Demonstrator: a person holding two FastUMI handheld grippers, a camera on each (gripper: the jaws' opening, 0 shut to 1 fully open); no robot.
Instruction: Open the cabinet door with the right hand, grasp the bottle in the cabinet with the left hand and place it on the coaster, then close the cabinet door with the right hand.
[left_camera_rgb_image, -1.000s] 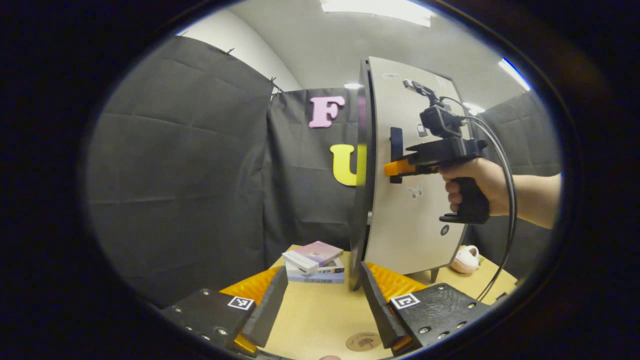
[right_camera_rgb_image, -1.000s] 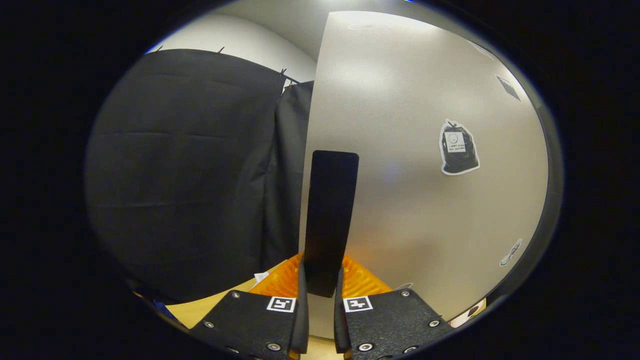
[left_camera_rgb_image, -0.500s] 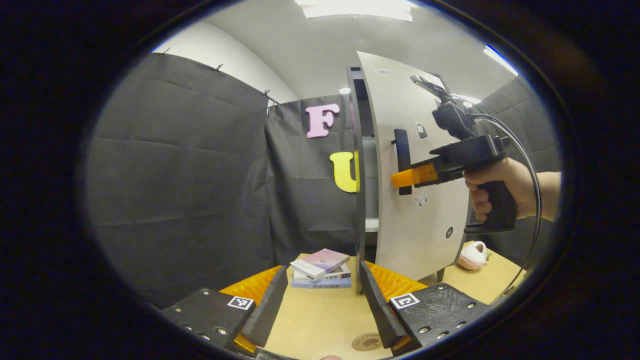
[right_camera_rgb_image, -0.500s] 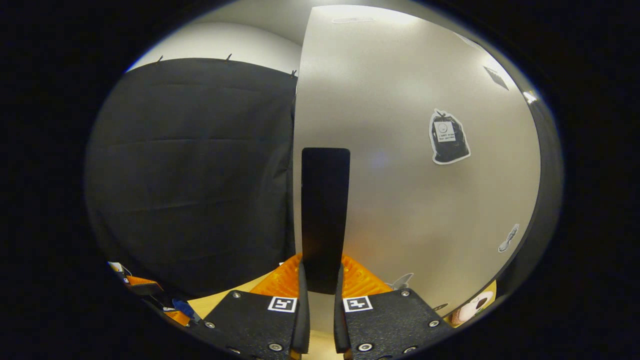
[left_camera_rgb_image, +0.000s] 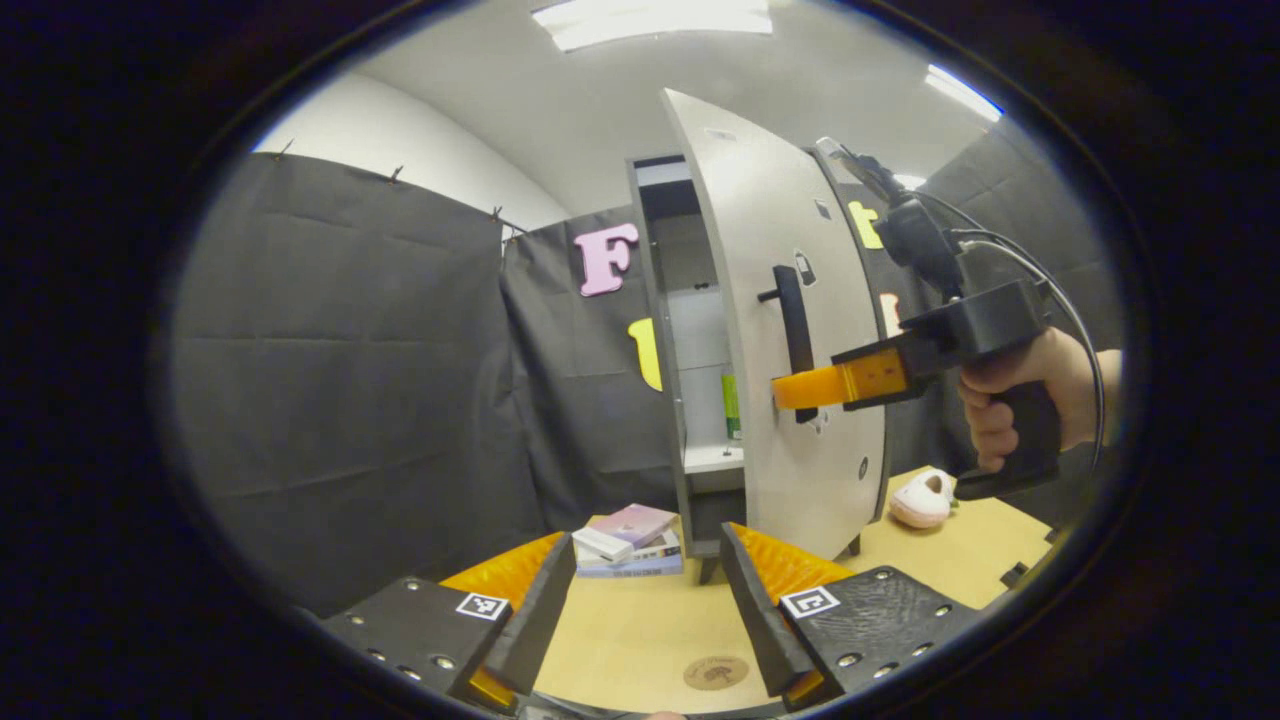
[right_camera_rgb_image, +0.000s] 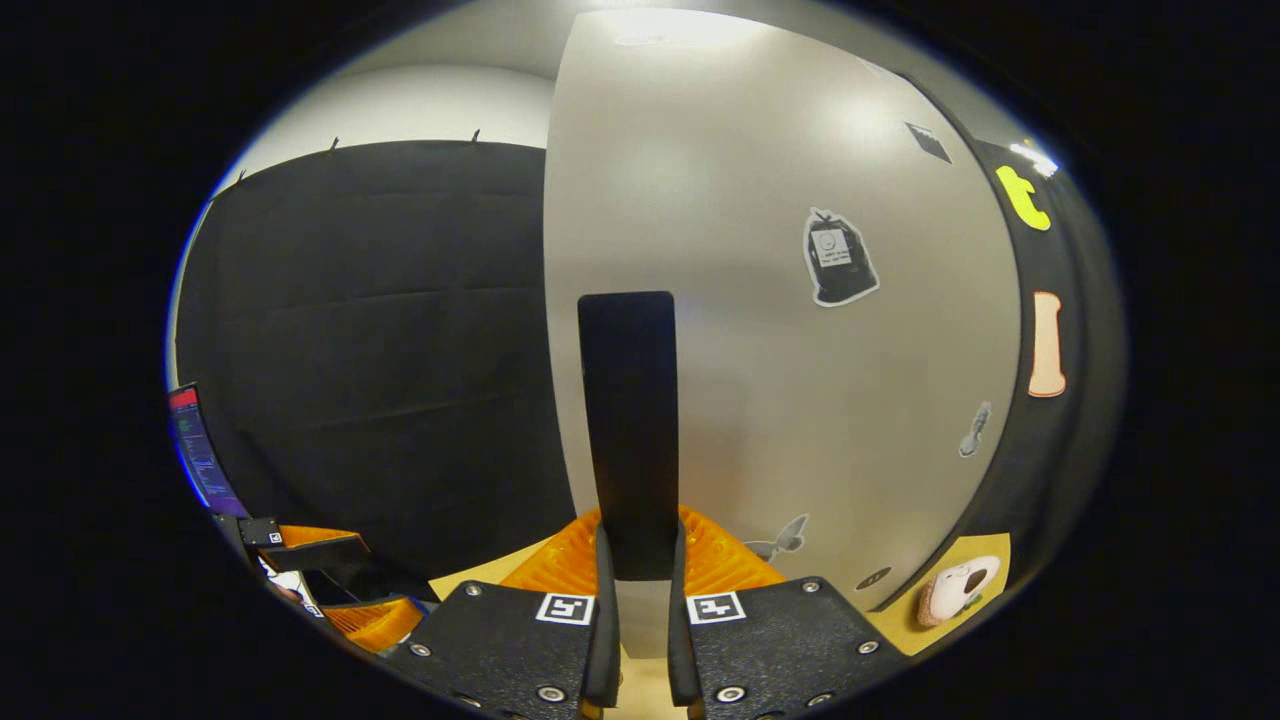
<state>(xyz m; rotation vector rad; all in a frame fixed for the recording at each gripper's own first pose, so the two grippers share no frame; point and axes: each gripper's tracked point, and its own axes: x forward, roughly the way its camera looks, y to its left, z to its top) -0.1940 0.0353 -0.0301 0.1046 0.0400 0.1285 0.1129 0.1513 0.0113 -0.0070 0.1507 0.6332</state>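
**Kid:** Two grippers, right? What is each one doing?

**Helper:** Yes. The right gripper (right_camera_rgb_image: 636, 560) has both fingers pressed on the black handle (right_camera_rgb_image: 628, 430) of the cabinet door (right_camera_rgb_image: 760, 330). You can see it from the left gripper view too, with a hand (left_camera_rgb_image: 1020, 395) holding it. The left gripper (left_camera_rgb_image: 640, 590) is wide open with nothing in it. It hangs low over the table (left_camera_rgb_image: 625, 640).

**Kid:** Is the door open?

**Helper:** Part way, I think. There is a gap now, and you can see into the cabinet (left_camera_rgb_image: 690, 330).

**Kid:** Where is the bottle?

**Helper:** See the green bottle (left_camera_rgb_image: 731, 405)? It stands on the shelf (left_camera_rgb_image: 712, 457) inside, right by the edge of the door. Part of it is hidden by the door.

**Kid:** And the coaster?

**Helper:** The round brown coaster (left_camera_rgb_image: 716, 672) lies on the table, between the left gripper's fingers and near the camera.

**Kid:** How do you do this part well?

**Helper:** Pull the handle in a curve, the way the door swings. Do not pull it straight, or the fingers may slip off. I would swing it wider, so the left gripper has room to go in. Keep the grip tight and go slowly, so the cabinet does not rock and tip the bottle.

**Kid:** What else is there?

**Helper:** Some books (left_camera_rgb_image: 630, 540) sit by the cabinet, and a small pink toy (left_camera_rgb_image: 922, 500) lies behind the door. Keep clear of both.
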